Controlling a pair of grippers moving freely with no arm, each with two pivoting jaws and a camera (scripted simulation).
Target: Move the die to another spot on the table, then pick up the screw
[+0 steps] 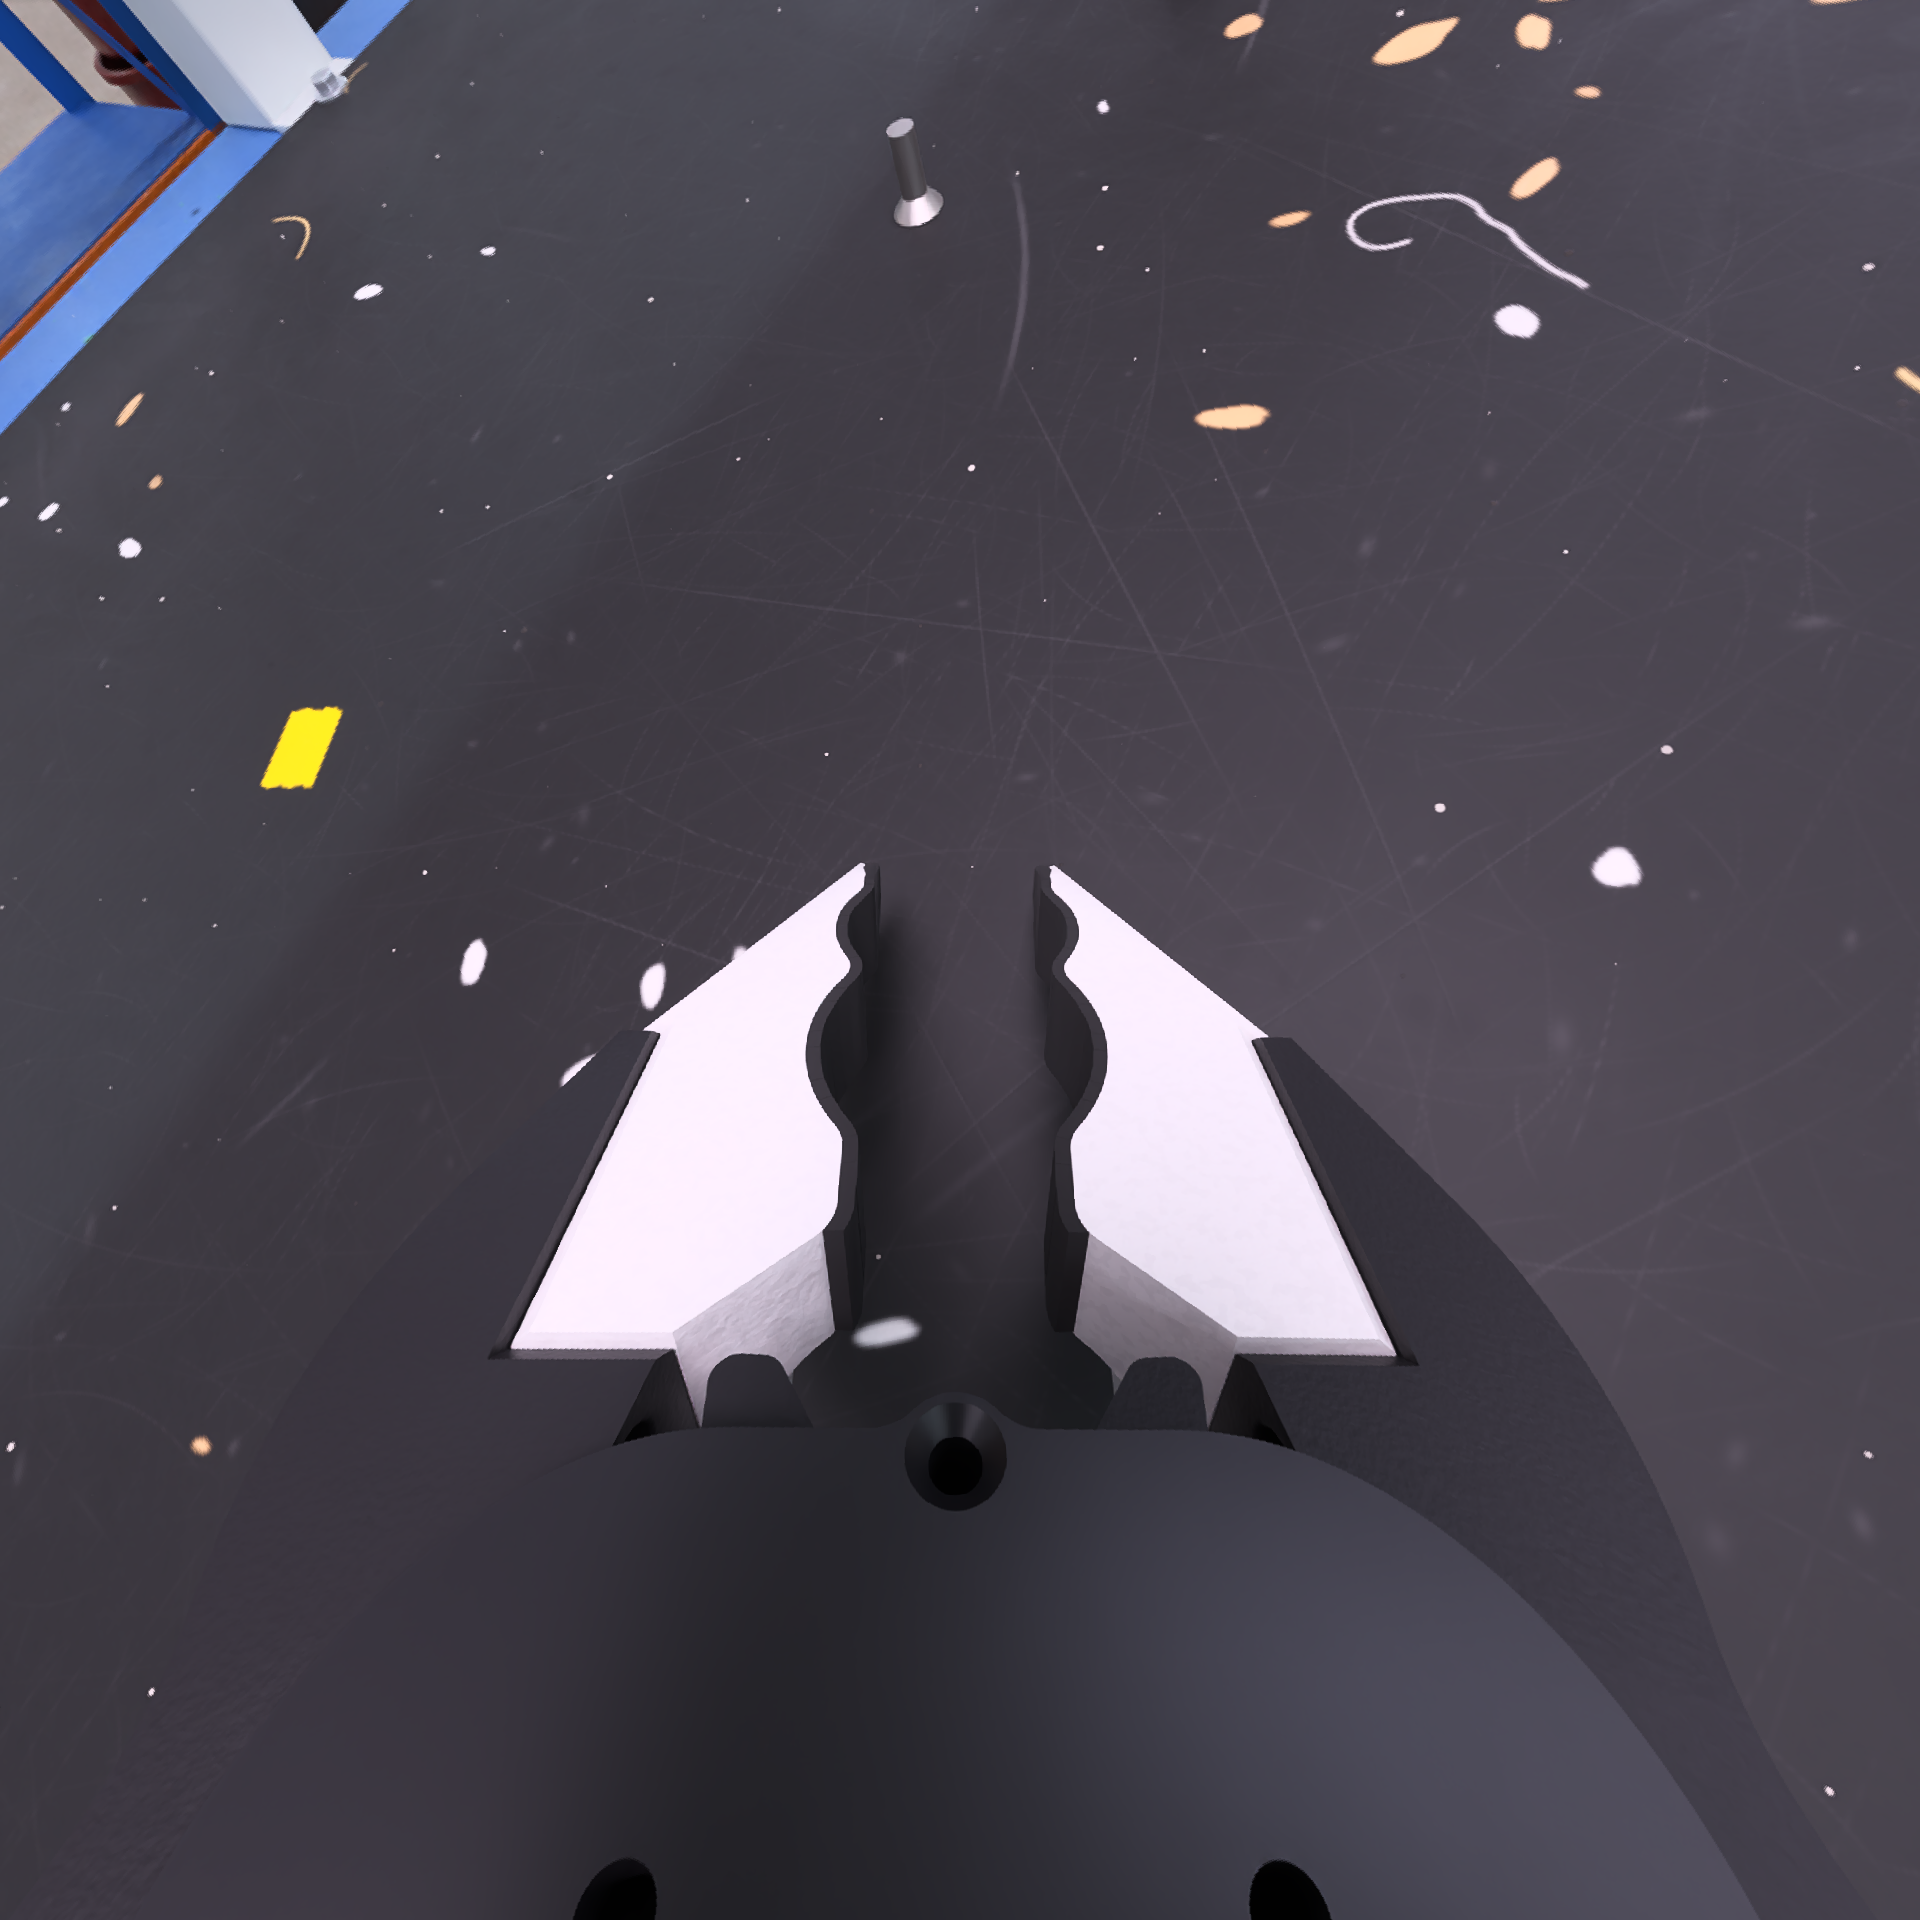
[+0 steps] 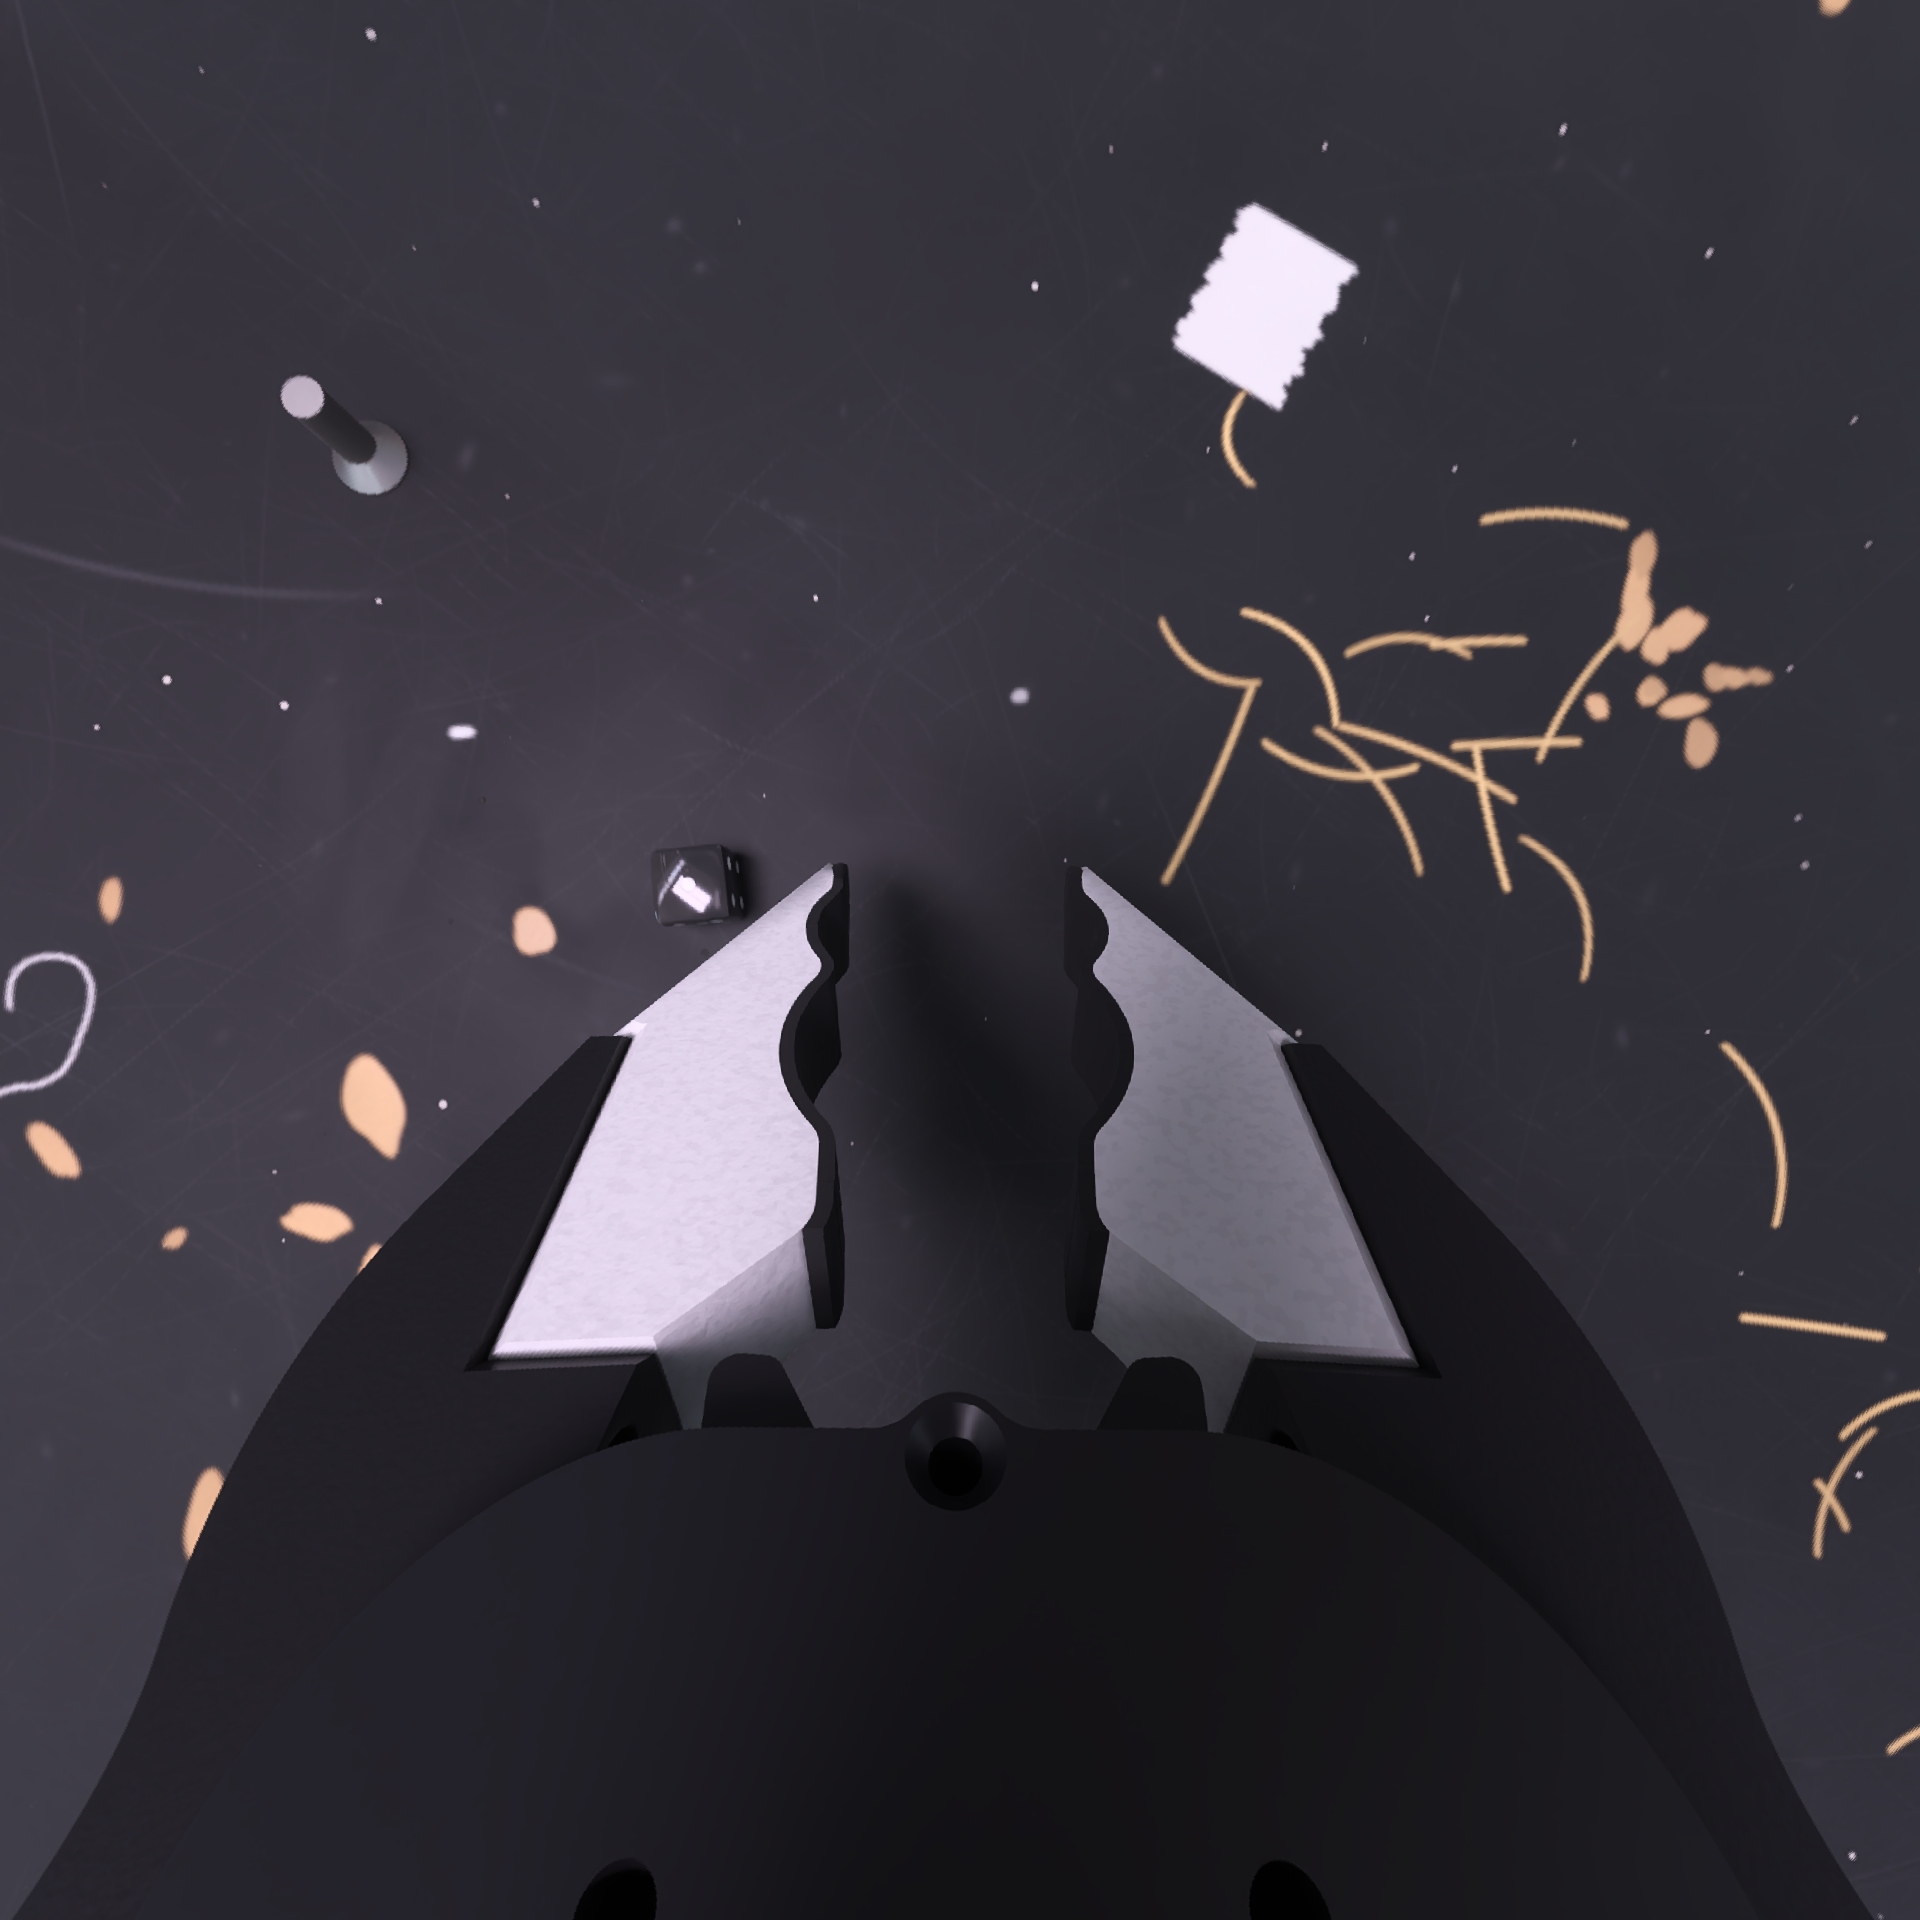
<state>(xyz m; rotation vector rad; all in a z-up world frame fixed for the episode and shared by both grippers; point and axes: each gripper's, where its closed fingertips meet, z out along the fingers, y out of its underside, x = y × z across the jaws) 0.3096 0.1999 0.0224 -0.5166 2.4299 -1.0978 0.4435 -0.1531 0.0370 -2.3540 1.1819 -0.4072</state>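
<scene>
A small dark glossy die [image 2: 698, 885] lies on the dark table just left of my right gripper's left fingertip, outside the jaws. My right gripper [image 2: 958, 883] is open and empty, looking down at the table. A grey metal screw [image 2: 348, 438] stands on its flat head at the upper left of the right wrist view, well beyond the die. The screw also shows in the left wrist view [image 1: 911, 175], far ahead of my left gripper [image 1: 956, 883], which is open and empty above bare table. The die is not in the left wrist view.
The table [image 1: 1039, 623] is dark, scratched and spotted with white and tan paint marks. A yellow tape patch [image 1: 301, 748] lies left of the left gripper. A white patch [image 2: 1262, 303] lies ahead right of the right gripper. The table's edge with a blue frame [image 1: 94, 187] is far left.
</scene>
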